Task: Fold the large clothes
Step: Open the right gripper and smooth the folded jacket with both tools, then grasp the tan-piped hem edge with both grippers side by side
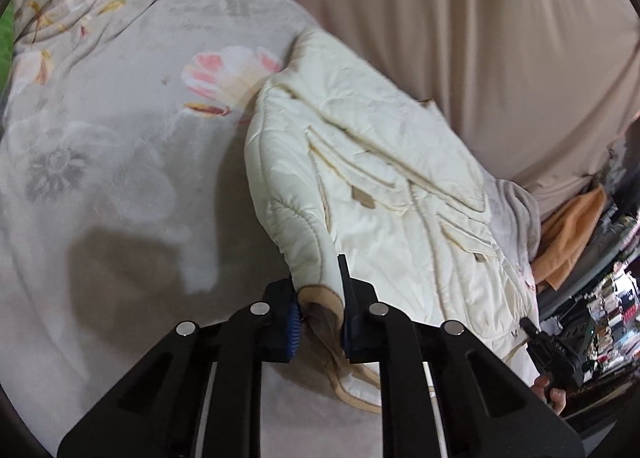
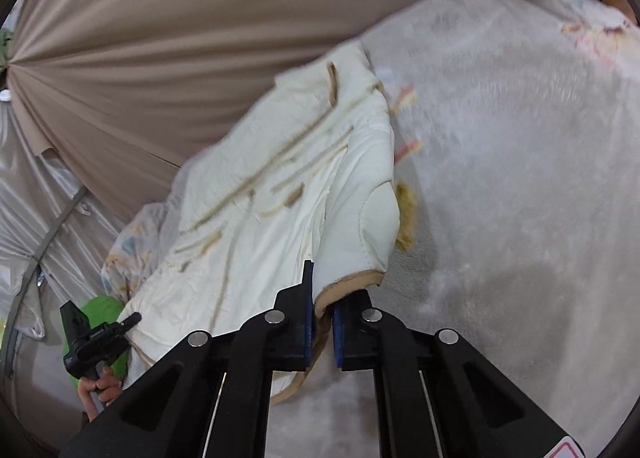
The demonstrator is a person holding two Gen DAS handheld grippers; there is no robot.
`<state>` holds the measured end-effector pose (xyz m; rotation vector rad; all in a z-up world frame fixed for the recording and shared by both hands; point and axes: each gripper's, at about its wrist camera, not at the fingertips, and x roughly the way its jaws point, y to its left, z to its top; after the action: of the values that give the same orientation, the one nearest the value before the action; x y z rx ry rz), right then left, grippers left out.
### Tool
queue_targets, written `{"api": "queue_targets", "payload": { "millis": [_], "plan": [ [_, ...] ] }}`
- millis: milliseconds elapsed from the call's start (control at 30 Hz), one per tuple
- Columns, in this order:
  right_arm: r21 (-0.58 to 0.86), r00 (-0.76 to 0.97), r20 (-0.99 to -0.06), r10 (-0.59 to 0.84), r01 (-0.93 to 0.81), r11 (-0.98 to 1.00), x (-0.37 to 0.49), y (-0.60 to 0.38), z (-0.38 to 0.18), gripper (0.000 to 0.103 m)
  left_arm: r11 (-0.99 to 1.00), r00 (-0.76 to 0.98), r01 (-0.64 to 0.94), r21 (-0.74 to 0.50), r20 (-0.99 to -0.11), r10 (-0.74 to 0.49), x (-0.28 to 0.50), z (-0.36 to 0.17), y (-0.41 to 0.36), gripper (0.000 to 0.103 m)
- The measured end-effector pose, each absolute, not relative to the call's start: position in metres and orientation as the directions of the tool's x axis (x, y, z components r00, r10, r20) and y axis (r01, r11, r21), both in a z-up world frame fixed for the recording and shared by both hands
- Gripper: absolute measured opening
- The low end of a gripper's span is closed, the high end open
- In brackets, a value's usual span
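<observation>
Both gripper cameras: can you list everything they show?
jacket: one, cream with tan trim, lying on the blanket, a tan-edged corner pinched at each end
blanket: one, grey fleece with pink flower print, spread under the jacket
curtain: one, beige, pleated, behind the bed
orange cloth: one, at the right edge
green object: one, bright green, mostly hidden, lower left
left gripper: black, jaws shut on the jacket
right gripper: black, jaws shut on the jacket
hand: one, holding the left gripper's handle
</observation>
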<state>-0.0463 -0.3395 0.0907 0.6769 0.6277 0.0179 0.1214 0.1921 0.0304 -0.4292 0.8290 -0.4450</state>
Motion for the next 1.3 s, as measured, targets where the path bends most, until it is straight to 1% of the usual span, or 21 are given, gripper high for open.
{"api": "queue_targets", "payload": {
  "millis": [167, 267, 400, 467, 533, 600, 700, 767, 833, 967, 1067, 1133, 1200, 1300],
  "plan": [
    [0.572, 0.88, -0.438, 0.184, 0.115, 0.812, -0.115, -0.328, 0.124, 0.007, 0.805, 0.633, 0.311, -0.505, -0.522, -0.572, 0.051, 0.063, 0.209, 0.014],
    [0.543, 0.922, -0.34, 0.184, 0.032, 0.839, -0.174, -0.316, 0.145, 0.007, 0.777, 0.662, 0.365, -0.514, -0.443, -0.604, 0.003, 0.084, 0.227, 0.014],
    [0.475, 0.952, -0.242, 0.187, -0.052, 0.878, -0.228, -0.299, 0.175, 0.007, 0.766, 0.719, 0.42, -0.486, -0.337, -0.608, -0.052, 0.12, 0.238, 0.014],
    [0.459, 0.96, -0.202, 0.191, -0.079, 0.885, -0.24, -0.294, 0.189, 0.007, 0.768, 0.748, 0.434, -0.47, -0.288, -0.599, -0.069, 0.137, 0.241, 0.014],
    [0.463, 0.969, -0.163, 0.185, -0.091, 0.882, -0.241, -0.294, 0.201, 0.007, 0.765, 0.761, 0.438, -0.472, -0.26, -0.595, -0.071, 0.148, 0.242, 0.014],
    [0.5, 0.97, -0.15, 0.19, -0.091, 0.861, -0.227, -0.304, 0.205, 0.007, 0.774, 0.77, 0.427, -0.467, -0.261, -0.582, -0.056, 0.155, 0.236, 0.015],
    [0.552, 0.964, -0.176, 0.198, -0.07, 0.831, -0.182, -0.326, 0.204, 0.007, 0.786, 0.764, 0.409, -0.463, -0.298, -0.573, -0.018, 0.158, 0.227, 0.015],
    [0.585, 0.957, -0.204, 0.207, -0.05, 0.809, -0.148, -0.337, 0.198, 0.007, 0.803, 0.756, 0.378, -0.461, -0.347, -0.555, 0.027, 0.153, 0.212, 0.015],
    [0.605, 0.946, -0.247, 0.209, -0.018, 0.796, -0.105, -0.346, 0.19, 0.007, 0.84, 0.762, 0.337, -0.426, -0.401, -0.509, 0.066, 0.146, 0.196, 0.016],
    [0.544, 0.925, -0.353, 0.139, 0.082, 0.835, -0.038, -0.35, 0.177, 0.008, 0.899, 0.758, 0.254, -0.358, -0.504, -0.415, 0.14, 0.118, 0.169, 0.016],
    [0.529, 0.892, -0.439, 0.111, 0.157, 0.834, 0.008, -0.356, 0.155, 0.009, 0.905, 0.715, 0.193, -0.379, -0.578, -0.394, 0.19, 0.083, 0.162, 0.019],
    [0.493, 0.869, -0.49, 0.075, 0.205, 0.845, 0.028, -0.357, 0.14, 0.01, 0.907, 0.672, 0.15, -0.394, -0.632, -0.386, 0.219, 0.053, 0.158, 0.02],
    [0.447, 0.844, -0.534, 0.042, 0.24, 0.862, 0.046, -0.357, 0.121, 0.01, 0.906, 0.655, 0.144, -0.399, -0.648, -0.389, 0.235, 0.03, 0.156, 0.022],
    [0.411, 0.822, -0.569, 0.018, 0.265, 0.872, 0.059, -0.358, 0.098, 0.01, 0.911, 0.667, 0.15, -0.384, -0.64, -0.38, 0.24, 0.013, 0.152, 0.023]
  ]
}}
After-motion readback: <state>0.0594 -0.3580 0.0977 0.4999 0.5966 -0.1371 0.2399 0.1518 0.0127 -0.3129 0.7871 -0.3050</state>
